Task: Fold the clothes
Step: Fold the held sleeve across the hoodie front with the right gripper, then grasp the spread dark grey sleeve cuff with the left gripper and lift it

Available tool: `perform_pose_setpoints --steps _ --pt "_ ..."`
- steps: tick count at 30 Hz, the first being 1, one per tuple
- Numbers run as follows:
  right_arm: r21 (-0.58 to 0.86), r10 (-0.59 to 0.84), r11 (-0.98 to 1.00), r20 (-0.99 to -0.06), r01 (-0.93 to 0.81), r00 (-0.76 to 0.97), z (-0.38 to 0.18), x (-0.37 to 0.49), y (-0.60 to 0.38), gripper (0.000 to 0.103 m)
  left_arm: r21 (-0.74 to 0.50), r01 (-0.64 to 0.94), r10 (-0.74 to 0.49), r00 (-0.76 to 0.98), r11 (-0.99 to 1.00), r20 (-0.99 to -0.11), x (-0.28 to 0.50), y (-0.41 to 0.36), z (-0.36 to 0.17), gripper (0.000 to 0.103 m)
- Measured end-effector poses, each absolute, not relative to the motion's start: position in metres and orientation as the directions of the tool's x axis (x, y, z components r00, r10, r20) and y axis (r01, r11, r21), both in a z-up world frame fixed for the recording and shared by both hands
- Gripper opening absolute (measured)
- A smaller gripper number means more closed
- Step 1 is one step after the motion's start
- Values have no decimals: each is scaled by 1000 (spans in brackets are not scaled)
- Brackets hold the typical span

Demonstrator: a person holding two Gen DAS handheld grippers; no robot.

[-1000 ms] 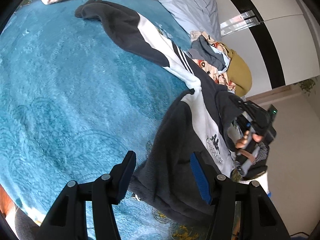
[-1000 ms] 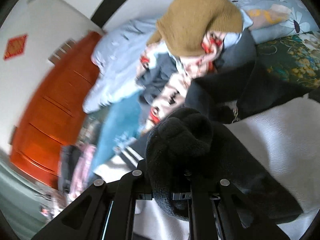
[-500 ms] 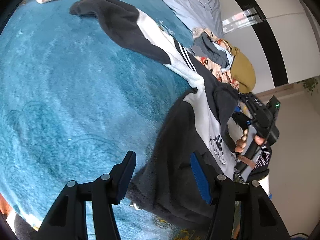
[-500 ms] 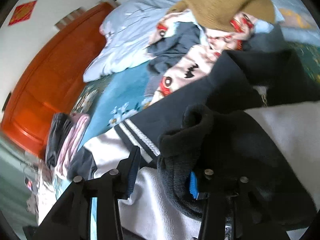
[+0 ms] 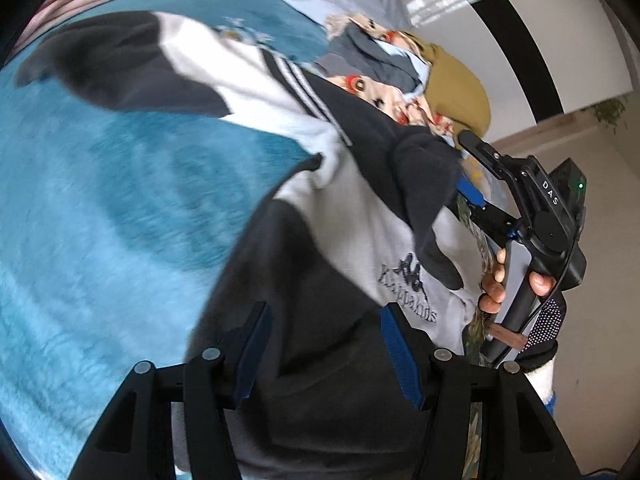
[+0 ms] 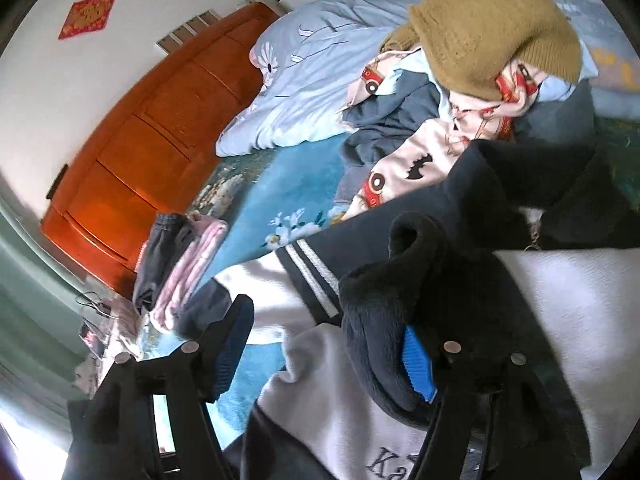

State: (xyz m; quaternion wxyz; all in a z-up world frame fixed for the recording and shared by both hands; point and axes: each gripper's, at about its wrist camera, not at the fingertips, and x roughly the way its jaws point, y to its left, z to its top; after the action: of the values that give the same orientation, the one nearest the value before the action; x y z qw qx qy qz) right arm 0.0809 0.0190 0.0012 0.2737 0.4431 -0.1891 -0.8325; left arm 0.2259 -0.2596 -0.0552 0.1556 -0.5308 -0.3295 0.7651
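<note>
**Black-and-white sweatshirt spread on blue bedcover, both grippers parted**

A black-and-white sweatshirt (image 5: 328, 216) lies across a blue bedcover (image 5: 100, 200), directly ahead of and beneath the left gripper (image 5: 326, 354), whose blue-padded fingers (image 5: 400, 356) stand wide apart over the garment's dark lower part, closed on nothing. One sleeve, black at the cuff with white stripes higher up, stretches away ahead and to the left of that gripper. Embroidered lettering (image 5: 408, 288) shows on the white chest panel just beyond its right finger.

To the right of the left gripper, a hand (image 5: 500, 280) grips the handle of the right gripper (image 6: 324, 344). In its own view, the right gripper's jaws are spread wide; a fold of thick black fleece (image 6: 400, 300) drapes over its right finger and rests against the blue pad, while the left finger stands clear of the cloth. Whether that fold is truly held cannot be told.

Beyond both grippers, a heap of unfolded clothes (image 6: 404, 152) sits topped by a mustard knit piece (image 6: 492, 32), next to a pale blue duvet (image 6: 320, 80). Ahead and to the left of the right gripper lies a folded pink-and-grey stack (image 6: 180, 264), with an orange wooden headboard (image 6: 160, 120) behind it.
</note>
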Motion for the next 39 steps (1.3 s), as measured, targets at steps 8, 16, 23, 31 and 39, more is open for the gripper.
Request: perform_pose_setpoints --steps 8,16,23,31,39 --pt "514 -571 -814 -626 270 -532 15 83 58 99 -651 40 596 -366 -758 -715 180 -231 -44 61" --pt "515 -420 -854 -596 75 -685 29 118 159 100 -640 9 597 -352 -768 -721 111 -201 -51 61" --pt "517 -355 -854 -654 -52 -668 2 157 200 100 -587 -49 564 -350 -808 -748 59 -164 -56 60" --pt "499 -352 -864 -696 -69 -626 -17 173 196 100 -523 -42 500 -369 -851 -783 46 -160 -63 11" --pt "468 -335 -884 -606 18 -721 11 172 185 100 -555 -23 521 -377 -832 -766 42 -171 -68 12"
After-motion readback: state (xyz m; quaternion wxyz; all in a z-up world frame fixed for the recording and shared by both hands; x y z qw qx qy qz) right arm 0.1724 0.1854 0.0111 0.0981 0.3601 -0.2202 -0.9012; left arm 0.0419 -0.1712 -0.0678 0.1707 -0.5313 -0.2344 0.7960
